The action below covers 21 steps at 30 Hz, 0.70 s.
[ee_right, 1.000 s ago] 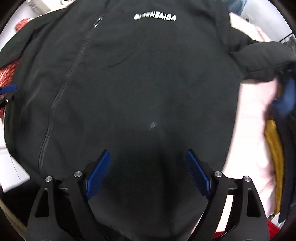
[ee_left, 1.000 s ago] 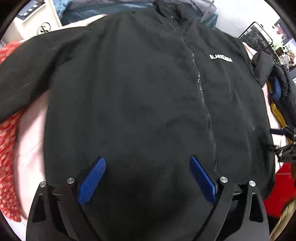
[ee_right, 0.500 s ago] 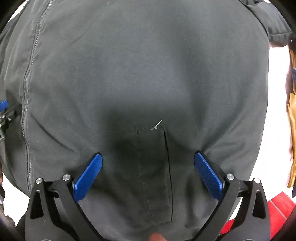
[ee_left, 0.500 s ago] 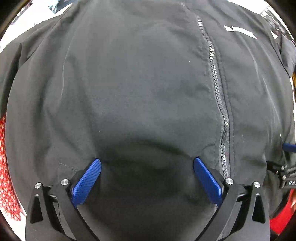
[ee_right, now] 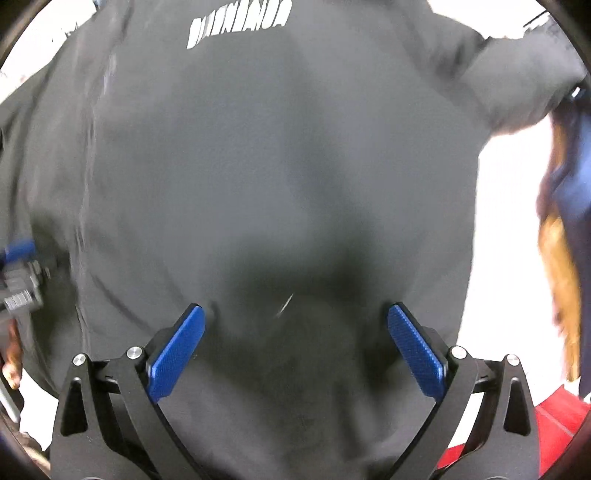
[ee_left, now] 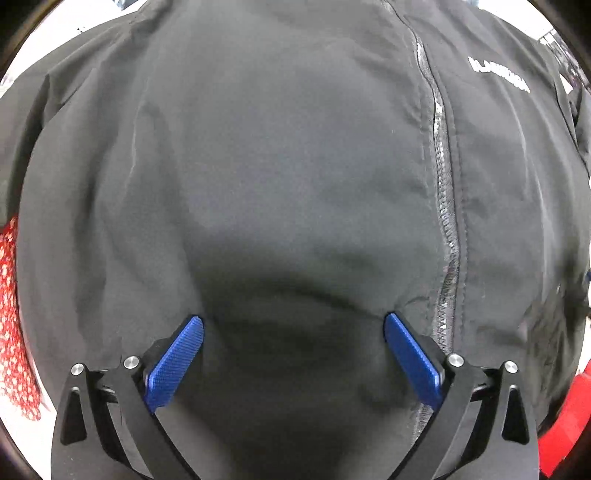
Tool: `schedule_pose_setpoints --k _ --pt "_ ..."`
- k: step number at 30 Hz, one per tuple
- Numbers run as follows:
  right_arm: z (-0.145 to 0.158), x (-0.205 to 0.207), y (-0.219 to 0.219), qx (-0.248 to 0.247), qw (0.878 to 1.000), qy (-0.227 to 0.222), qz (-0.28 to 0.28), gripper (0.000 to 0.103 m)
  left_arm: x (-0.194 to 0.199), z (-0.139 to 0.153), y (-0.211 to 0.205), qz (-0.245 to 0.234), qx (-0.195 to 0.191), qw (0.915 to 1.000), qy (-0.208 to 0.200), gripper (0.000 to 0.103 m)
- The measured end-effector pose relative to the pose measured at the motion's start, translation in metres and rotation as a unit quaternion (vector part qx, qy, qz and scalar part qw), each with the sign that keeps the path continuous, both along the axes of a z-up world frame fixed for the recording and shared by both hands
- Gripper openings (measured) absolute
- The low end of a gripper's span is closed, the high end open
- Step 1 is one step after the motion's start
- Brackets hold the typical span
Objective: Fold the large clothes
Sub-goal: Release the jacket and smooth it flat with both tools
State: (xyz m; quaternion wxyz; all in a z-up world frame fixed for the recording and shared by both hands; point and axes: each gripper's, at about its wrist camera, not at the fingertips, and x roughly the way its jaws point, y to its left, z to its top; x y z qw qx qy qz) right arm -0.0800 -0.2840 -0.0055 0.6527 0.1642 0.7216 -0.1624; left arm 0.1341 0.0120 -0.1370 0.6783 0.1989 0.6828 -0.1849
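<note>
Gaping wide, left gripper (ee_left: 293, 325) and right gripper (ee_right: 295, 317) jaws straddle black jacket (ee_left: 295, 166).

The jacket (ee_left: 295, 166) lies spread flat, filling both views. In the left wrist view its zipper (ee_left: 443, 184) runs from twelve to five o'clock, lettering (ee_left: 498, 75) at one o'clock, cloth (ee_left: 14, 314) at nine.

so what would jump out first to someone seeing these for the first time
A black zip-up jacket fills nearly the whole of both views, spread front side up, with its zipper running down the right of the left wrist view and white chest lettering at the top of the right wrist view. Next come the bright blue pads of the left tool and right tool, both spread wide open just above the fabric, gripping nothing.
</note>
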Motion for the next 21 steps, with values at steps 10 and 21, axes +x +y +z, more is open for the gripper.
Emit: schedule_pose_setpoints --k 10,21 --pt "0.072 0.05 -0.236 -0.075 0.974 -0.075 -0.202 0.098 0.002 0.05 -0.007 -0.009 -0.026 0.9992 -0.03 0.097" --pt "0.021 0.07 -0.253 -0.093 0.955 -0.03 -0.28 0.087 -0.004 0.074 0.001 0.005 -0.012 0.9991 -0.04 0.097"
